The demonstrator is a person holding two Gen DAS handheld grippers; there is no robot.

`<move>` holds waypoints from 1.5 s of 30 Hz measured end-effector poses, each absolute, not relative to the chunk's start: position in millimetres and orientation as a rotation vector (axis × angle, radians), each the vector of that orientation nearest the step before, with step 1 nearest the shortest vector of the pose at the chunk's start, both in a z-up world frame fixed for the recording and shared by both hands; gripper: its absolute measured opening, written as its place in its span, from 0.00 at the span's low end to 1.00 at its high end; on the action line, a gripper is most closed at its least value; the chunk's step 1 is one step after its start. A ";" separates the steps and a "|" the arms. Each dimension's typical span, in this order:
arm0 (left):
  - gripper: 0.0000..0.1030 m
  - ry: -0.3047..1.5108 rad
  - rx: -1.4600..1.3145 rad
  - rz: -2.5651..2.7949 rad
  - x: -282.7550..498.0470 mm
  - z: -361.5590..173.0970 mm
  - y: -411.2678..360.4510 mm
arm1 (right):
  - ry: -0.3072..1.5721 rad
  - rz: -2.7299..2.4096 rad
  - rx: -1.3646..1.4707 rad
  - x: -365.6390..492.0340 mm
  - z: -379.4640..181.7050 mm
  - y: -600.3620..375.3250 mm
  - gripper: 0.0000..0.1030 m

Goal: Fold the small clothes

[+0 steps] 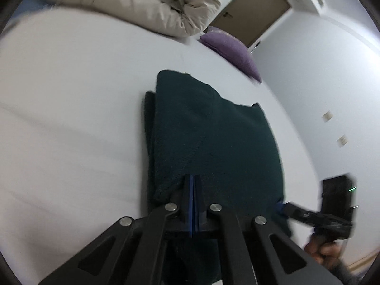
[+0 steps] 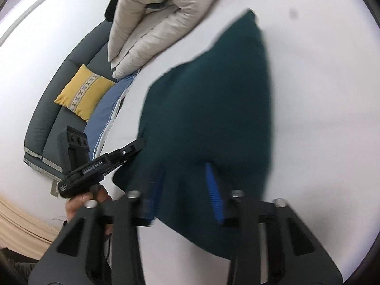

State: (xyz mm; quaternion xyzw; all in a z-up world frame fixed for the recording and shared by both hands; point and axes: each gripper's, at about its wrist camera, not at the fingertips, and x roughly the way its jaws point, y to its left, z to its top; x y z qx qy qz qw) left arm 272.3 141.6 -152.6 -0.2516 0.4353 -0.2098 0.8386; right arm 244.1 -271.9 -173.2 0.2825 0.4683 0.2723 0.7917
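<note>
With the left hand-held gripper (image 1: pixel 193 204) pinching the near edge of the dark green garment (image 1: pixel 209 133) on the bed (image 1: pixel 71 118) and the right hand-held gripper (image 2: pixel 187 190) spread astride it, carry both corners level to keep the fold square.

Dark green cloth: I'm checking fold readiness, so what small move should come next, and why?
Probably close the right gripper on the dark green cloth: its jaws stand apart around the near edge, while the left gripper is shut on that edge.
</note>
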 end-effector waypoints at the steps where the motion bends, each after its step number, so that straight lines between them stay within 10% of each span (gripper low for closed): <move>1: 0.03 0.919 -0.544 -0.451 272.0 -154.0 142.8 | 1.010 0.595 0.637 243.4 -177.3 -277.1 0.21; 21: 0.04 0.921 -0.502 -0.469 238.2 -151.8 143.5 | 1.028 0.708 0.613 267.6 -142.9 -266.7 0.34; 28: 0.42 0.811 -0.440 -0.440 250.5 -99.2 138.3 | 0.988 0.685 0.680 353.7 -118.2 -269.4 0.44; 45: 0.42 0.835 -0.566 -0.476 298.7 -139.2 149.6 | 0.937 0.457 0.922 446.0 -173.8 -314.7 0.49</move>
